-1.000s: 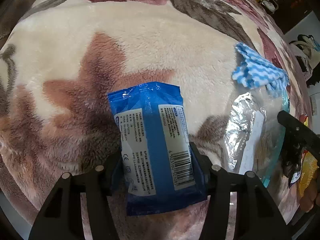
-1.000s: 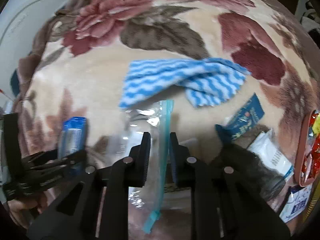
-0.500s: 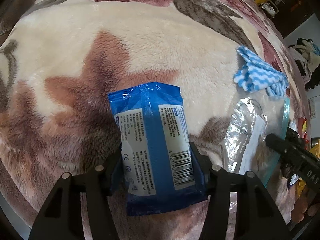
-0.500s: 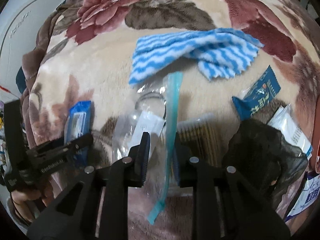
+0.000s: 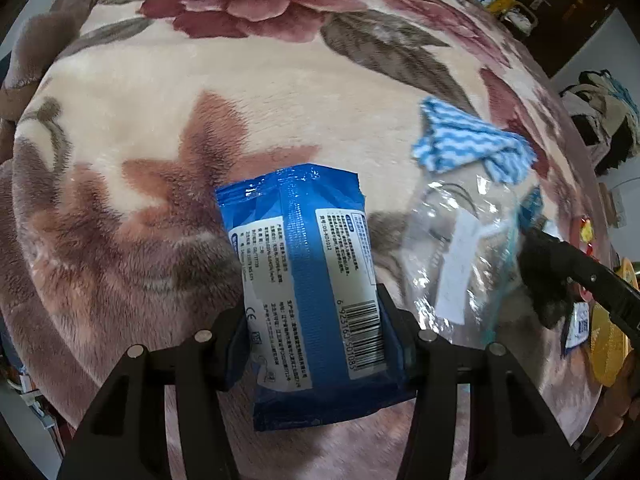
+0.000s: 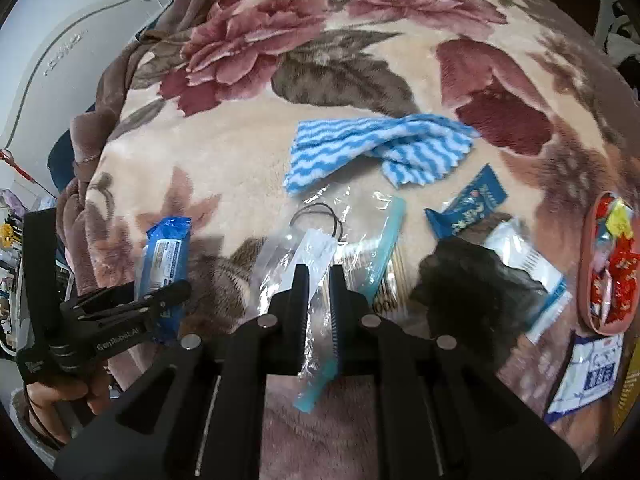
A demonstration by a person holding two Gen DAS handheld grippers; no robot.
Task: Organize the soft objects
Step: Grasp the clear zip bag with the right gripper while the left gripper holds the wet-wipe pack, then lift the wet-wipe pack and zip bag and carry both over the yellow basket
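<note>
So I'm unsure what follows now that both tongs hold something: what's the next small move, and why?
Probably bring the blue wipes pack, clamped in the left tongs, toward the clear zip bag. The right tongs, which have just closed, pinch its edge, with its mouth not visibly open yet.

Cloth (image 6: 380, 148) behind bag (image 6: 320, 248) (touching).

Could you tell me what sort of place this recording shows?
Probably a home bedroom: a plush floral fleece blanket covers what looks like a bed, with a dark wooden door and piled clothes behind.
</note>
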